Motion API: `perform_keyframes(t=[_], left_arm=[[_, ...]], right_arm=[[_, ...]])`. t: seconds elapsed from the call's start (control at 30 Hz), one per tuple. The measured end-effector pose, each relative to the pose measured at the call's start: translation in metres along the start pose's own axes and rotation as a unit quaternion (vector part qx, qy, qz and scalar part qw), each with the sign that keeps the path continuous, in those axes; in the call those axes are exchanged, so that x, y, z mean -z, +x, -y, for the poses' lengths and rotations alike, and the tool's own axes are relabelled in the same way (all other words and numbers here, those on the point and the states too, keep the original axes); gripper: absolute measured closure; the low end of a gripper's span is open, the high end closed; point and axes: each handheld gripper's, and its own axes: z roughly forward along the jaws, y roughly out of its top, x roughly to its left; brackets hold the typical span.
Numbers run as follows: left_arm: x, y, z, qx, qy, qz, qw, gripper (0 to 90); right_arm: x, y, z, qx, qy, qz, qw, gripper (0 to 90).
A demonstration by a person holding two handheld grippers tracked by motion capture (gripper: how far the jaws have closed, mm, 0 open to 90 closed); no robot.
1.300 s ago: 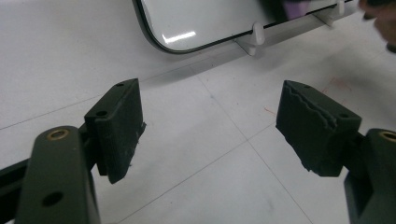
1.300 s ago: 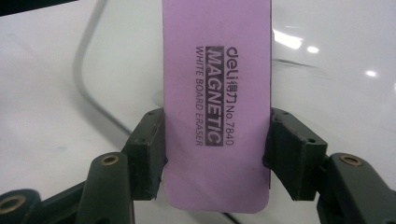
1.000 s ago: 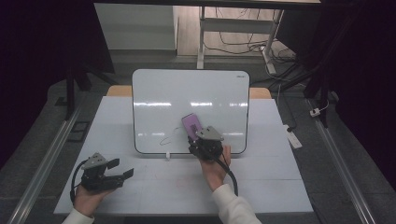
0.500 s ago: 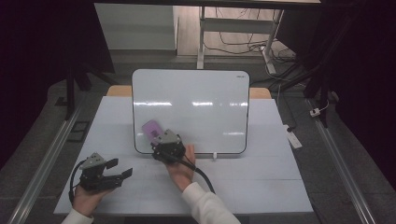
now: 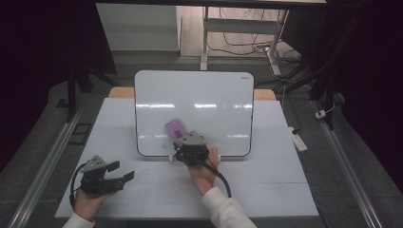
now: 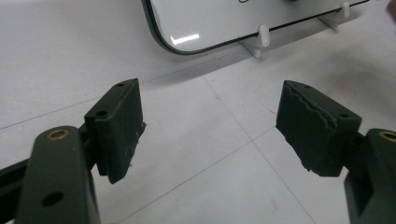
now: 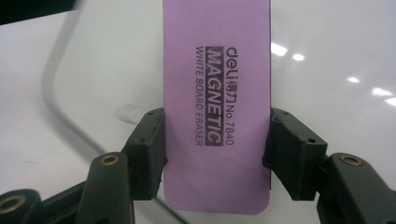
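Eraser point(image 7: 216, 107) travel across the whiteboard point(image 5: 209, 95) is the change to note: a second ago the right tool point(image 5: 183, 140) held the purple block near the board's lower middle, half a second ago it had swept to the lower left corner, and now it sits back toward the lower middle, slightly left of centre. Such back-and-forth passes suggest that wiping of the board's bottom strip is under way rather than finished. The right tool is clamped on the eraser, one jaw on each long edge, with the printed face turned toward the tool's camera and the far end ahead of the jaws, against or just off the white surface; contact cannot be confirmed. A faint mark lies just left of this tool on the board. The left tool point(image 5: 121, 174) rests low on the table point(image 5: 266, 190), well apart from the board, its jaws spread wide and empty point(image 6: 210, 130); it has kept the same place throughout. Ahead of it stand the board's lower corner and two small white feet point(image 6: 263, 35). Nothing blocks the wiping path; the feet lie below the board's frame, just beneath the right tool.
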Motion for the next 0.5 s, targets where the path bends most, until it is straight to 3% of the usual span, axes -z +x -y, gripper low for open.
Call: perform_keyframes(t=[0.1,0.23,0.3,0.4,0.5], left_arm=[[0.000,0.000,0.000,0.001,0.000,0.000,1.0000,24.1],[-0.001,-0.001,0.000,0.000,0.001,0.001,1.0000,24.0],[-0.001,-0.001,0.000,-0.001,0.001,0.001,1.0000,24.1],[-0.001,-0.001,0.000,0.000,0.002,0.001,1.0000,24.1],[-0.001,-0.001,-0.001,0.000,0.002,0.002,1.0000,24.1]], right_arm=[[0.015,-0.029,0.006,-0.022,-0.005,0.034,0.9992,41.3],[0.033,-0.065,0.014,-0.052,-0.009,0.075,0.9958,41.3],[0.038,-0.075,0.016,-0.070,-0.013,0.076,0.9946,41.3],[0.037,-0.073,0.015,-0.066,-0.010,0.084,0.9942,41.3],[0.024,-0.049,0.009,-0.047,-0.013,0.062,0.9969,41.3]])
